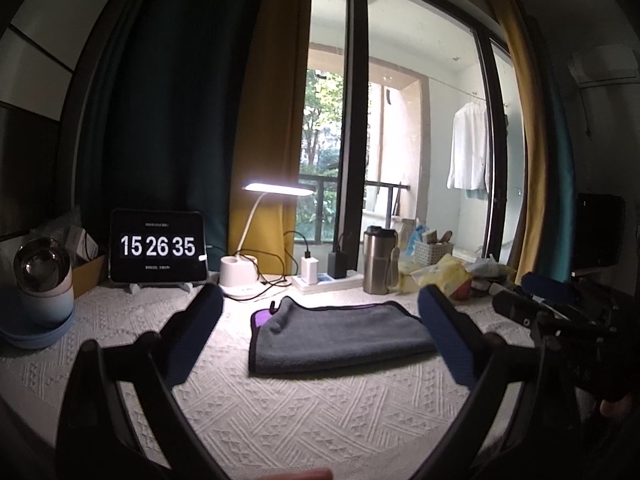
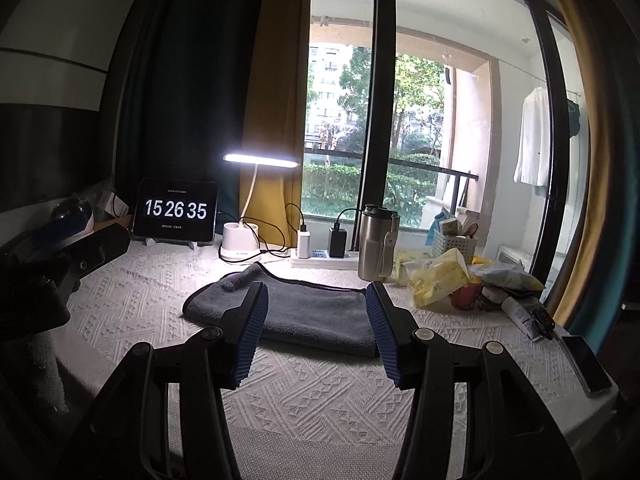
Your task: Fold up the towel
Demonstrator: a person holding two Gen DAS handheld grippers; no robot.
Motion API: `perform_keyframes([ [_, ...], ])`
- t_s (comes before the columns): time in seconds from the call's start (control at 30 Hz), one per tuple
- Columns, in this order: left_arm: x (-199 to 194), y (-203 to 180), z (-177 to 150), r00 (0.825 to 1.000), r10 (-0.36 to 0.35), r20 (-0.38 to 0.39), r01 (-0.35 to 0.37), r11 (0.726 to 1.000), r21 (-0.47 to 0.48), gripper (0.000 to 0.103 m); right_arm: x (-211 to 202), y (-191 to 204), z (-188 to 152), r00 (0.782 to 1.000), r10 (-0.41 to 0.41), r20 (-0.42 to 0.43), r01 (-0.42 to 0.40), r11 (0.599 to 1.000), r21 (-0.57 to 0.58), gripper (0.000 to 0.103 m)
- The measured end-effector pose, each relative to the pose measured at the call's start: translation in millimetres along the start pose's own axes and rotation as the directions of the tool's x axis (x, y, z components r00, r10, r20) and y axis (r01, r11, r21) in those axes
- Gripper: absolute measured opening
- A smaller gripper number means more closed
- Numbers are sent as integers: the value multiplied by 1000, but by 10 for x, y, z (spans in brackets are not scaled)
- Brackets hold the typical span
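White textured worktop (image 1: 320, 408) before balcony window, dark and yellow curtains behind. Grey towel (image 1: 340, 336), folded flat, lies mid-worktop, purple edge showing at far left corner. Left gripper (image 1: 320, 312) spread wide, empty, above worktop near towel, not touching. Right gripper (image 2: 316, 304) likewise parted, empty, over towel's near edge. Clock (image 1: 158, 246) reads 15 26 35; lit lamp (image 1: 278, 190), flask (image 1: 378, 260), yellow bags (image 2: 436, 278) along back; phone (image 2: 586, 364) at right.

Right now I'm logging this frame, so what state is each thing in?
towel: folded, flat on the cloth
left gripper: open, empty
right gripper: open, empty
desk lamp: on
tablet: on, reads 15 26 35
steel tumbler: upright, lid on
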State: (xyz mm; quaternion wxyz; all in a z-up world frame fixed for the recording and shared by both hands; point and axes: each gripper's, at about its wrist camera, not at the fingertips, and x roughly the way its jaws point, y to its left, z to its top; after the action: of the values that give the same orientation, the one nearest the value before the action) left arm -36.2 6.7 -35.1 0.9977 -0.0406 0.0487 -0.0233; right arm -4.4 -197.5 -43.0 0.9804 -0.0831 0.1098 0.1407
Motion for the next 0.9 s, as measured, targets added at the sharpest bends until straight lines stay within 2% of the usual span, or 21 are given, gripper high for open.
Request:
perform_keyframes([
  [0.9,37,-39,-15,1000,1,-9,-1,1000,7,99,-2,-31,17,1000,-11,7,11,1000,11,54],
])
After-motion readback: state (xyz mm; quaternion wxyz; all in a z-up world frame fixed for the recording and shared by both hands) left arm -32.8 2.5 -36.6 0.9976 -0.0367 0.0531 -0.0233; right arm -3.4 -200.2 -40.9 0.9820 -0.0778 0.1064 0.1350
